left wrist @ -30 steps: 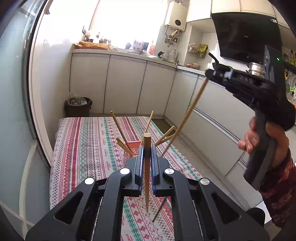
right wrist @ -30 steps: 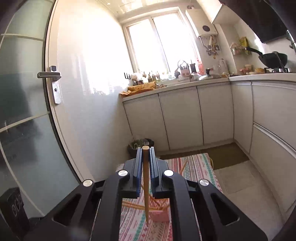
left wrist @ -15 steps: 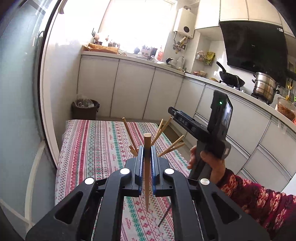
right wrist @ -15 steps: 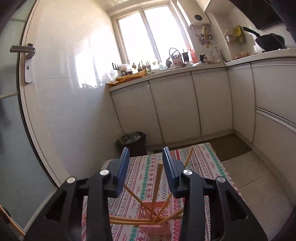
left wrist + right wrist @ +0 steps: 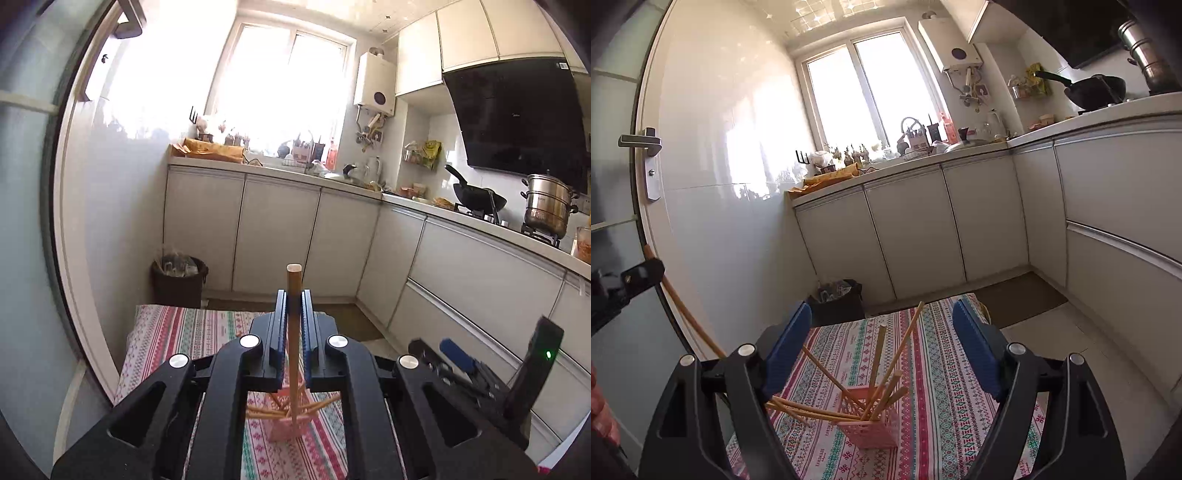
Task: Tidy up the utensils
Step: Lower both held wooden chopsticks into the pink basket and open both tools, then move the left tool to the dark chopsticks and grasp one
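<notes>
Left wrist view: my left gripper (image 5: 293, 314) clamps one slender, stiff, light wooden chopstick (image 5: 293, 332) upright, gripped below its butt; smooth, likely to pivot. My right gripper (image 5: 881, 347), jaws opening, empty, above the pink slotted plastic basket (image 5: 875, 430) of chopsticks, near on the striped cloth (image 5: 942, 369).

Hardly any writing is showing clearly enough to read. The striped tablecloth (image 5: 934, 373) is carrying small rows of dark letters woven between its patterned bands, but they are coming out too small and blurred to make out. A faint brand mark is sitting on the black range hood (image 5: 517, 122), also too dim to read. No labels or numbers are showing legibly on anything else.
</notes>
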